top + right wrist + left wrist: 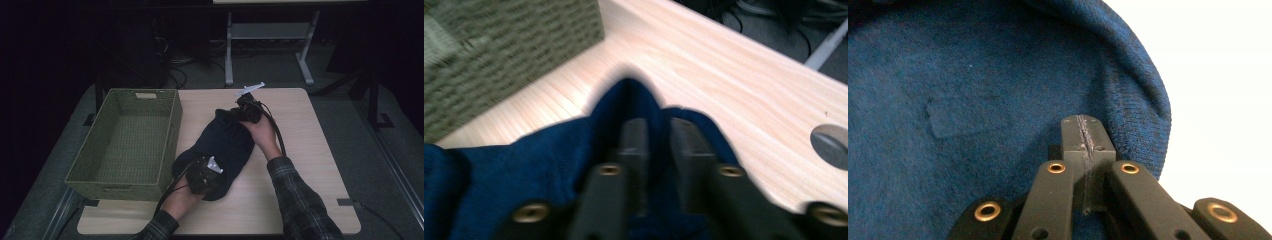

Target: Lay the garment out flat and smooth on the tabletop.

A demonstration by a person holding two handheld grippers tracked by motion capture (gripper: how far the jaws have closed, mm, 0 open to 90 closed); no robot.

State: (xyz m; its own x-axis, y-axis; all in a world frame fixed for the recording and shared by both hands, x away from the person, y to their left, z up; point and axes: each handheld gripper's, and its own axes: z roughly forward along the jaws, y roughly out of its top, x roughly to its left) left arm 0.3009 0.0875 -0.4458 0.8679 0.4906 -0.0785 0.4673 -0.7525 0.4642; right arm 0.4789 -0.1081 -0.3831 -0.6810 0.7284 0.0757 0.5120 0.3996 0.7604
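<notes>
A dark blue knit garment lies stretched across the middle of the wooden table. At its near end, my left gripper is shut on the fabric. In the left gripper view the two jaws press together with the blue knit all around them and a rolled hem to the right. At the far end, my right gripper is shut on a raised fold. In the right gripper view the blue cloth peaks between and past the jaws.
An empty green woven basket stands on the left part of the table, close to the garment, and its wall shows in the right gripper view. A round cable hole is in the tabletop. A table's legs stand on the floor beyond.
</notes>
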